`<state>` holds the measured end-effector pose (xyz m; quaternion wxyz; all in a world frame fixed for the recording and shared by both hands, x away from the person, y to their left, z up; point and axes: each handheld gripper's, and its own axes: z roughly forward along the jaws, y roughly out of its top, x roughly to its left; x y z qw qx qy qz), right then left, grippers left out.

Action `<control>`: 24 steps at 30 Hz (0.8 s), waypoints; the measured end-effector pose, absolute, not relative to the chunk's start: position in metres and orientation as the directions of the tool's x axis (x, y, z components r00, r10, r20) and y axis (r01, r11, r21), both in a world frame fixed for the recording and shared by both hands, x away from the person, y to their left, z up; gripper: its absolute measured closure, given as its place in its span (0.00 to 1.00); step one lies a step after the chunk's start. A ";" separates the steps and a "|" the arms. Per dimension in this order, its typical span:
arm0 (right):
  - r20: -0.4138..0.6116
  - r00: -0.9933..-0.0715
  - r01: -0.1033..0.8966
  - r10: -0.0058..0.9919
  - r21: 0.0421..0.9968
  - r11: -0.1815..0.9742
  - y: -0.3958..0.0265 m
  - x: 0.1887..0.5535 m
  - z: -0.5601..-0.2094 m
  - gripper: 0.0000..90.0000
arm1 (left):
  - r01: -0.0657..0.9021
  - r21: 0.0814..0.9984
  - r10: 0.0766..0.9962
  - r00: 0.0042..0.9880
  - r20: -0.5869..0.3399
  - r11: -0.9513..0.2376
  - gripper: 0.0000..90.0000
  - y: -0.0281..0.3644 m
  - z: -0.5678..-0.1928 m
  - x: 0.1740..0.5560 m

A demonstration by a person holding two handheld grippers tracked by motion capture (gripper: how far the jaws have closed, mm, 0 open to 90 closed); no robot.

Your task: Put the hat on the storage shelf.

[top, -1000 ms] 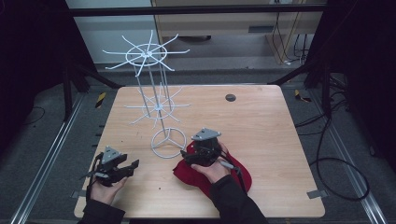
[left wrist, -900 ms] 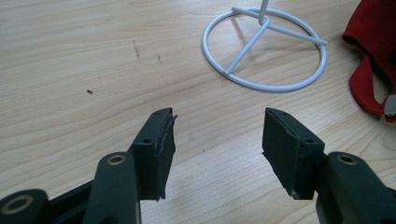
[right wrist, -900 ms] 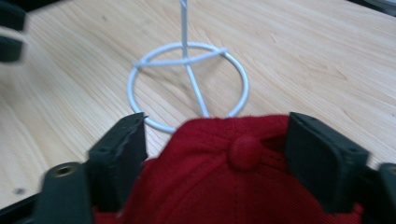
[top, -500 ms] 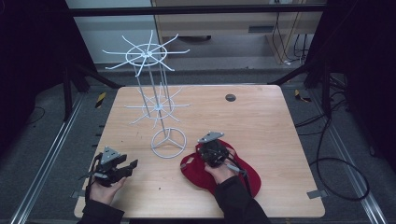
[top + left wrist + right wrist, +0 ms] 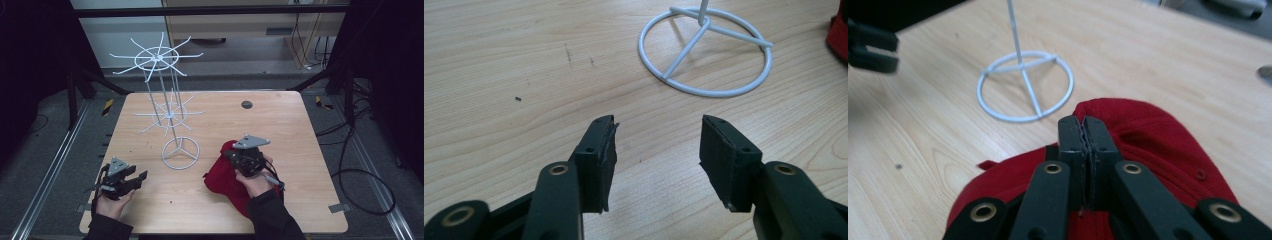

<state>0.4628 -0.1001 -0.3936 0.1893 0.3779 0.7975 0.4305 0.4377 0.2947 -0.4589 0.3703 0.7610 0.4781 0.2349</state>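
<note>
On table near right front edge, red cap point(image 5: 226, 181) lies beside ring base of white wire rack point(image 5: 180, 152). Right gripper point(image 5: 1081, 125) has just clenched and shifted right, jaws pressed together over cap; whether fabric is pinched, cannot tell. Left gripper point(image 5: 656, 150) hovers released, narrowing slightly, nothing between jaws. Likely next: lift cap toward rack hook.
</note>
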 end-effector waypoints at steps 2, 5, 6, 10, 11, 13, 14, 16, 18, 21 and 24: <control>0.024 -0.641 0.430 0.767 0.839 0.333 -0.105 0.461 -0.389 0.98 | 0.553 0.789 0.901 0.433 0.004 -0.269 0.54 0.295 -0.459 0.438; 0.040 -0.636 0.391 0.771 0.878 0.277 -0.123 0.453 -0.372 0.98 | 0.552 0.790 0.901 0.434 0.003 -0.269 0.54 0.294 -0.459 0.438; 0.043 -0.632 0.380 0.773 0.887 0.262 -0.128 0.451 -0.368 0.98 | 0.551 0.790 0.901 0.434 0.003 -0.268 0.54 0.294 -0.459 0.438; 0.047 -0.620 0.330 0.783 0.921 0.206 -0.146 0.443 -0.350 0.98 | 0.552 0.790 0.902 0.433 0.004 -0.268 0.54 0.294 -0.459 0.438; 0.046 -0.617 0.318 0.786 0.928 0.195 -0.151 0.442 -0.345 0.98 | 0.552 0.790 0.901 0.433 0.002 -0.267 0.54 0.294 -0.459 0.438; 0.059 -0.612 0.296 0.789 0.942 0.160 -0.159 0.440 -0.335 0.98 | 0.551 0.791 0.902 0.433 0.003 -0.267 0.54 0.293 -0.459 0.438; 0.061 -0.610 0.290 0.790 0.945 0.150 -0.161 0.440 -0.332 0.98 | 0.550 0.792 0.901 0.433 0.003 -0.267 0.54 0.293 -0.458 0.438; 0.068 -0.609 0.263 0.790 0.957 0.120 -0.166 0.440 -0.325 0.98 | 0.547 0.795 0.903 0.431 0.003 -0.263 0.55 0.293 -0.458 0.438; 0.071 -0.606 0.252 0.792 0.962 0.106 -0.168 0.439 -0.321 0.98 | 0.546 0.796 0.903 0.430 0.003 -0.263 0.55 0.293 -0.458 0.438; 0.067 -0.607 0.201 0.792 0.977 0.072 -0.169 0.440 -0.309 0.98 | 0.543 0.798 0.903 0.430 0.004 -0.262 0.55 0.293 -0.458 0.437; 0.059 -0.604 0.173 0.795 0.983 0.058 -0.169 0.441 -0.298 0.98 | 0.543 0.798 0.903 0.430 0.004 -0.262 0.55 0.293 -0.458 0.438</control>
